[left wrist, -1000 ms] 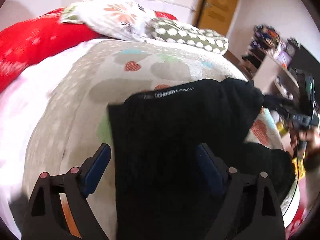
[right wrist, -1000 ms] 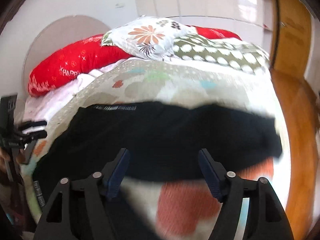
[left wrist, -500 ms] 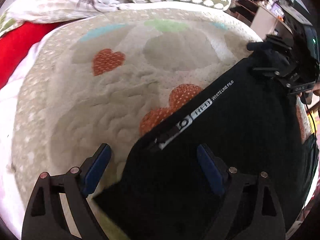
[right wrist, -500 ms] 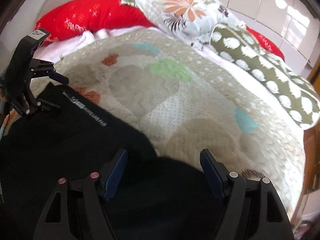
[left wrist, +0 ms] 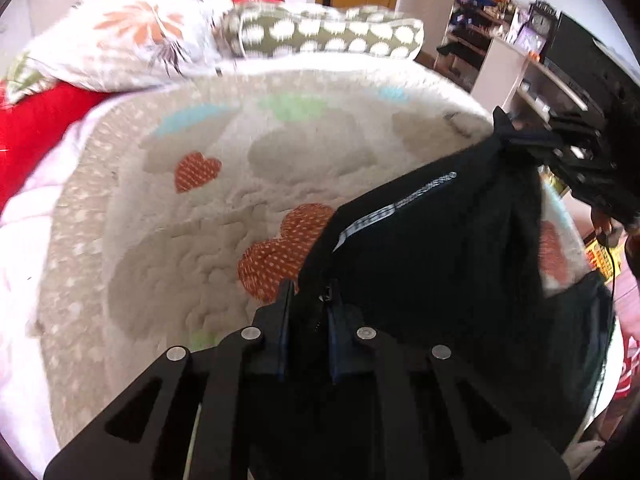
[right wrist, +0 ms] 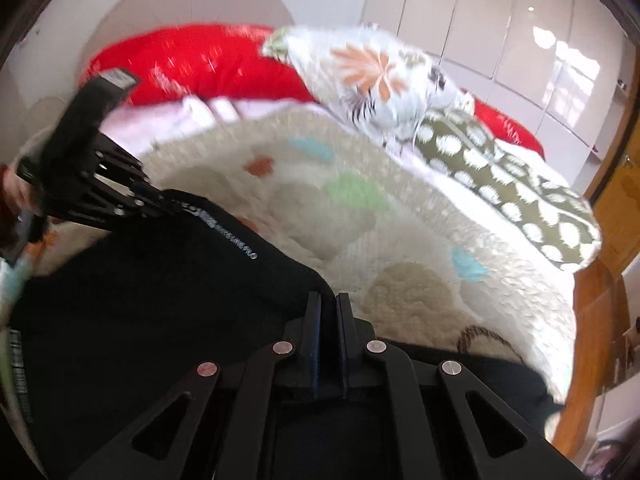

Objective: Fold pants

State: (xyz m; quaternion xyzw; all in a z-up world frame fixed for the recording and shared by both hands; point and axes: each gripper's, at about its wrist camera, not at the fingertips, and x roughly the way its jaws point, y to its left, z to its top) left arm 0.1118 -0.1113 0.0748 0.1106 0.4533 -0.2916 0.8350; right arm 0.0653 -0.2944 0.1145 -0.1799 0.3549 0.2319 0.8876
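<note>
pants (left wrist: 432, 248): black, lying on the patterned bedspread (left wrist: 192, 216) at the near side of the bed, waistband with white lettering running diagonally between the two tools.

left wrist view
left gripper (left wrist: 310, 300): jaws drawn nearly together, pinching the waistband corner of the pants; half a second ago they stood wide open over the cloth.
right gripper (left wrist: 516, 138): seen at the far right, nipping the opposite waistband corner, which peaks up off the bed.
cloth state: waist edge stretched between the two pinch points, the rest draped down toward the camera.
background: floral pillow (left wrist: 132, 44) and dotted pillow (left wrist: 320, 36) well apart from the pants, at the head of the bed.

right wrist view
right gripper (right wrist: 328, 312): jaws narrow, black fabric between the pads; open a moment ago, so a fresh grasp.
left gripper (right wrist: 168, 204): at the left, closed on the waistband end by the lettering.
pants (right wrist: 152, 288): fill the lower left, on the bedspread (right wrist: 400, 240).
blur: strong on the pillows, so the tool looks to be in motion.

meaning for task: both corners now held; judged ready for lift and first fold, not yet started.
risk: thin pinch at an edge may slip when the weight comes on.
</note>
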